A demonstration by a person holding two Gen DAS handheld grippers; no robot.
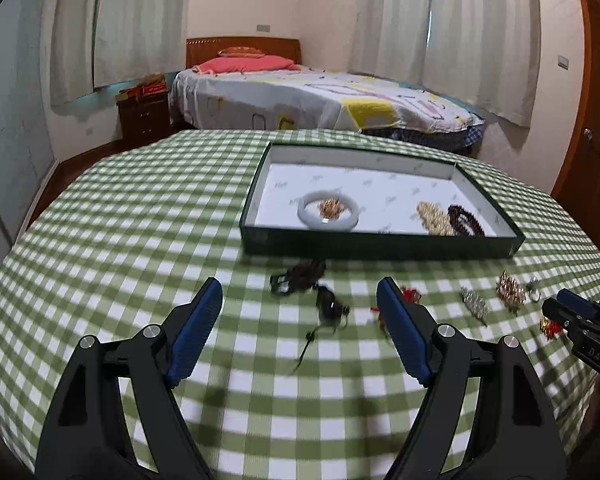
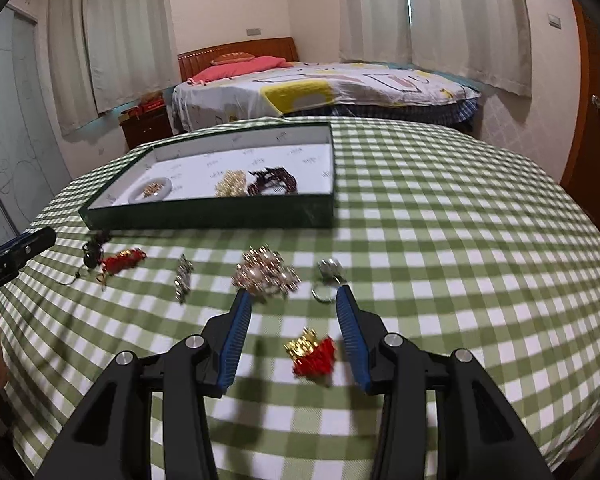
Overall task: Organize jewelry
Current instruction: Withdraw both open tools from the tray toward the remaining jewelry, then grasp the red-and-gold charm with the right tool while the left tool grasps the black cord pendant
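A: Where does the jewelry sit?

B: Partly in the shallow dark-green cardboard box with a white lining (image 1: 384, 240), on the green-and-white checked surface (image 1: 140, 220). Inside lie a pale grey-white stone bangle (image 1: 327, 218) ringing a small gold piece, a cream beaded bracelet (image 1: 434, 220), and a dark red beaded bracelet (image 1: 466, 220).

A: And loose on the cloth?

B: A dark brown corded pendant (image 1: 328, 306) in front of the box, a red-and-gold tassel ornament (image 2: 314, 354), a gold-and-pearl cluster brooch (image 2: 266, 272), a slim silver rhinestone clip (image 2: 183, 276) and a silver ring (image 2: 328, 280).

A: The fingers?

B: The left gripper (image 1: 300, 292) hangs wide apart over the pendant, gripping nothing. The right gripper (image 2: 294, 300) is partly open; the tassel ornament lies between its blue pads, untouched.
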